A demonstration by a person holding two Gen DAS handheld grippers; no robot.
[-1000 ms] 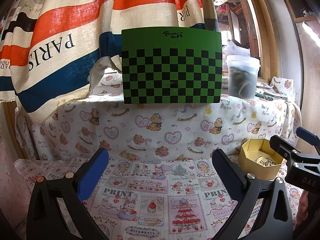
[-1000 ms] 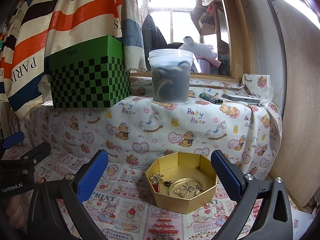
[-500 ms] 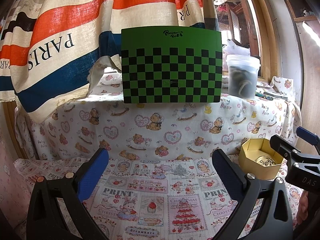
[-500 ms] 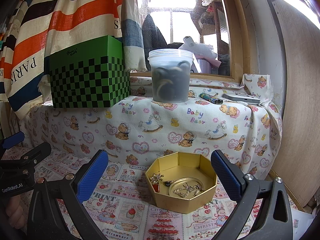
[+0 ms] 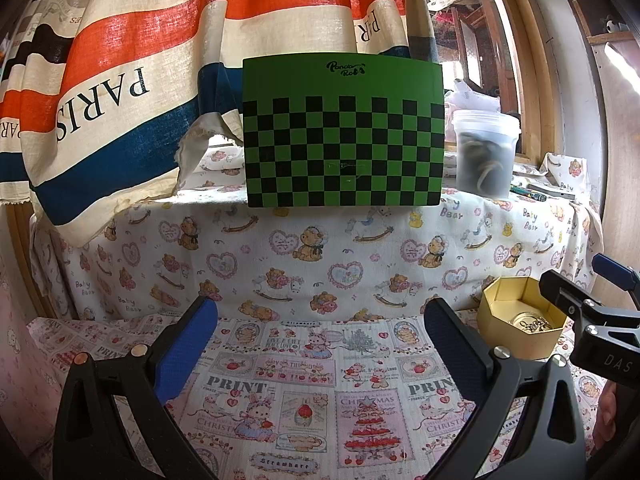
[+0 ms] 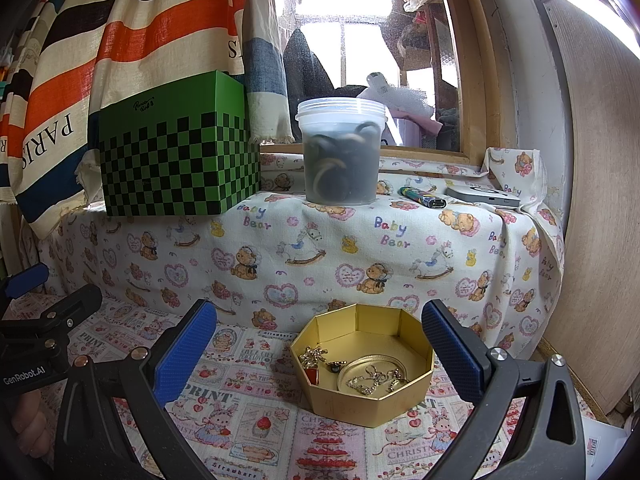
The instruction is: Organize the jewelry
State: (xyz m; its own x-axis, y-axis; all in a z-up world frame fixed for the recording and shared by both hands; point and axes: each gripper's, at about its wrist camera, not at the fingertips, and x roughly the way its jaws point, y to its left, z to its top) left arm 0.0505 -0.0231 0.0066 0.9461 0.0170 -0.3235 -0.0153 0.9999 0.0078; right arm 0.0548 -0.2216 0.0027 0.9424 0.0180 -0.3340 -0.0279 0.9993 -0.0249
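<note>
A gold octagonal box (image 6: 372, 400) sits on the patterned cloth, holding several jewelry pieces: a gold brooch (image 6: 313, 354), a red charm, and a chain (image 6: 374, 378) lying in a round gold lid. My right gripper (image 6: 319, 348) hovers just in front of the box, open and holding nothing. In the left wrist view the same box (image 5: 516, 344) is at the right edge. There my left gripper (image 5: 320, 344) stands open over bare cloth, well left of the box. A green checkered box (image 5: 344, 132) stands on the raised ledge behind.
A translucent lidded tub (image 6: 341, 152) with dark rings stands on the ledge, beside a lighter (image 6: 422, 197) and a flat grey device (image 6: 484, 196). A striped curtain (image 5: 120, 80) hangs at left. A wooden wall panel (image 6: 600, 200) closes the right side.
</note>
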